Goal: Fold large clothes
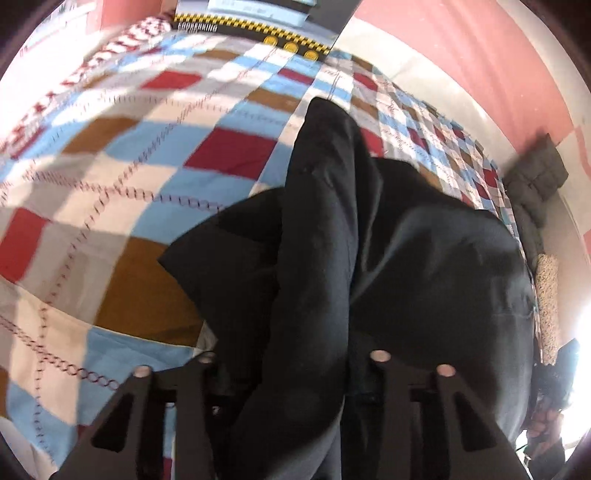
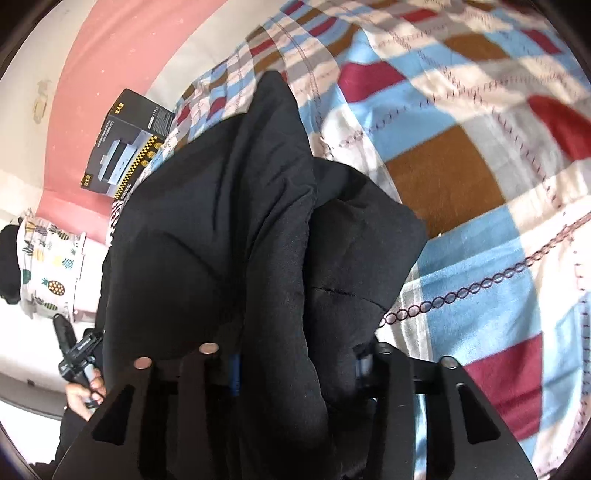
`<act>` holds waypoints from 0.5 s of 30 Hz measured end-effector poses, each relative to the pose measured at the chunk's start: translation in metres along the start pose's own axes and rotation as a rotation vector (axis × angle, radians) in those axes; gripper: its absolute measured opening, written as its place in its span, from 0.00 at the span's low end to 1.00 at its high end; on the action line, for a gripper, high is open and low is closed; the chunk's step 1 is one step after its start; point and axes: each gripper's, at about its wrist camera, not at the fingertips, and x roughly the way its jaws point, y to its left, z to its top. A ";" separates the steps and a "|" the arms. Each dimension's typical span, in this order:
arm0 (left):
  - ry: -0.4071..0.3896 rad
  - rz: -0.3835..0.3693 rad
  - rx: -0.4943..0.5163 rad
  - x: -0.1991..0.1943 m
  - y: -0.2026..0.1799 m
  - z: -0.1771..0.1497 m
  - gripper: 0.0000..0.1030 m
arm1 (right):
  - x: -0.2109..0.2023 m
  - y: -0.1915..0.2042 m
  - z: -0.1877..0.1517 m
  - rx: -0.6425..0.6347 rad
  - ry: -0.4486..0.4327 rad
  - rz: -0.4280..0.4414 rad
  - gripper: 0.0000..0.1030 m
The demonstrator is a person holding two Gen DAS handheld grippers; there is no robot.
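A large black garment (image 1: 369,240) hangs bunched over a checked bedspread (image 1: 129,166). In the left wrist view, a thick fold of it runs down between my left gripper's (image 1: 291,373) fingers, which are shut on it. In the right wrist view, the same black garment (image 2: 240,229) drapes down between my right gripper's (image 2: 295,369) fingers, which are shut on a fold. The fingertips of both grippers are hidden by cloth. Both grippers hold the garment lifted above the bed.
A dark printed box (image 2: 125,144) lies at the bed's edge by a pink wall (image 2: 92,74); it also shows in the left wrist view (image 1: 258,22). A grey padded item (image 1: 535,184) hangs at the right. The person's other hand and gripper (image 2: 81,369) show at lower left.
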 end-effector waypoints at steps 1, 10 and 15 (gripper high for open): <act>-0.009 -0.001 0.000 -0.007 -0.001 0.000 0.35 | -0.006 0.004 0.000 0.000 -0.011 -0.004 0.35; -0.117 -0.072 0.037 -0.066 -0.019 0.014 0.31 | -0.055 0.048 0.001 -0.074 -0.113 0.025 0.32; -0.148 -0.102 0.040 -0.091 -0.023 0.014 0.31 | -0.073 0.067 -0.004 -0.112 -0.140 0.043 0.32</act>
